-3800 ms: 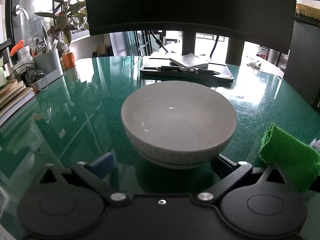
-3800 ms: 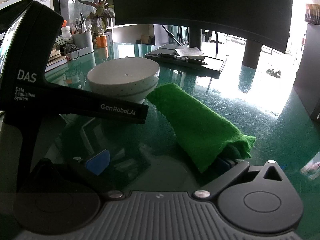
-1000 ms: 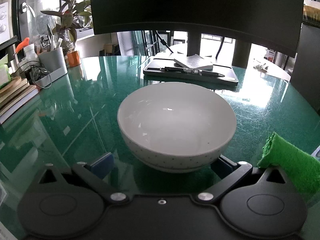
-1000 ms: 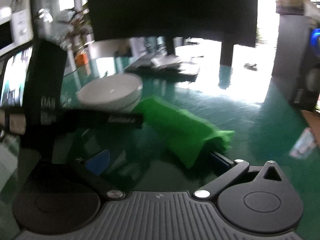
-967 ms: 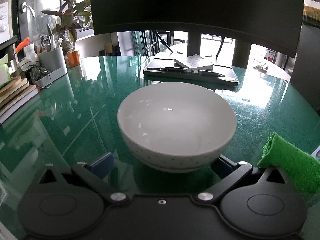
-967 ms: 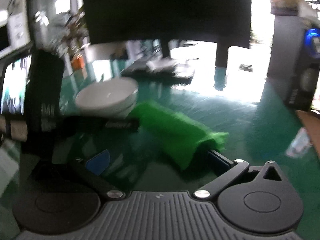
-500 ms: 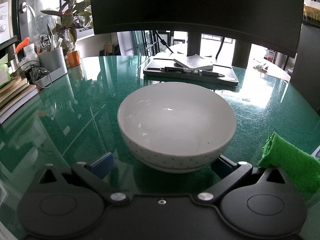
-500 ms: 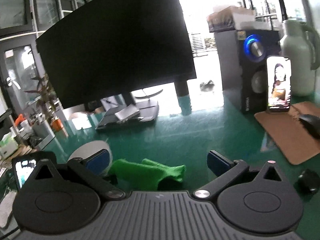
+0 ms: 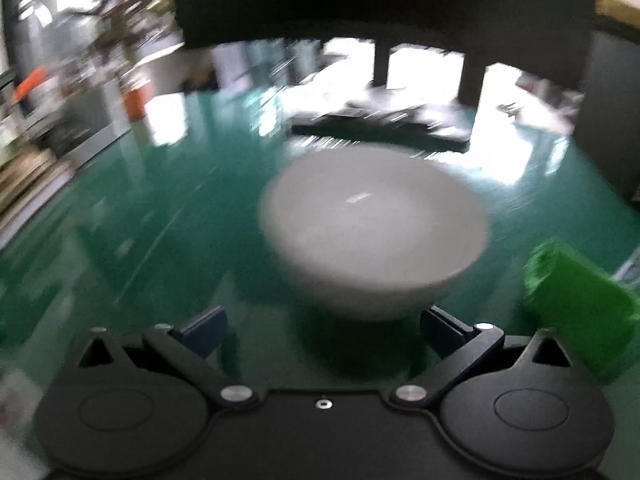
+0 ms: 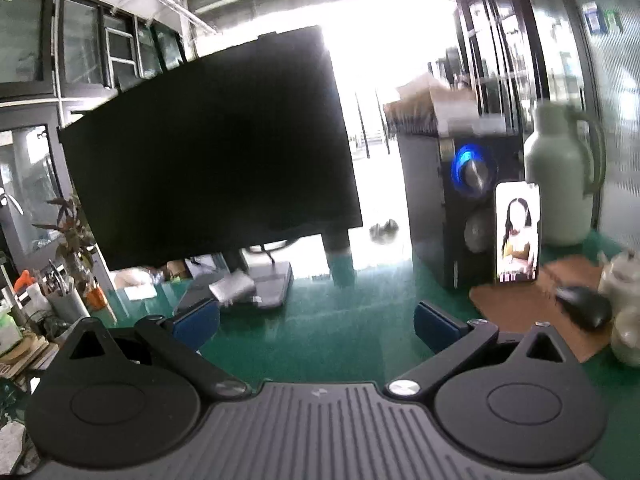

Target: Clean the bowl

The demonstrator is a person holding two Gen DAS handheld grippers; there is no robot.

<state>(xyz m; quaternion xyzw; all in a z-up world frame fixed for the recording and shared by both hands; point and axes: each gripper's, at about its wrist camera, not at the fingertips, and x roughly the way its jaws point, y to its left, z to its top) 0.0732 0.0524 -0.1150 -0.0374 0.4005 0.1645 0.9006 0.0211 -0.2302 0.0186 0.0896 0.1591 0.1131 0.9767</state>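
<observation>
Nearest the left wrist camera, the left gripper stands spread wide with nothing in it, the white bowl just ahead on the green table and the green cloth lying loose beside it, so wiping looks not yet begun. Only the right wrist view shows the right gripper, wide and empty, raised toward the monitor; bowl and cloth are absent there.
</observation>
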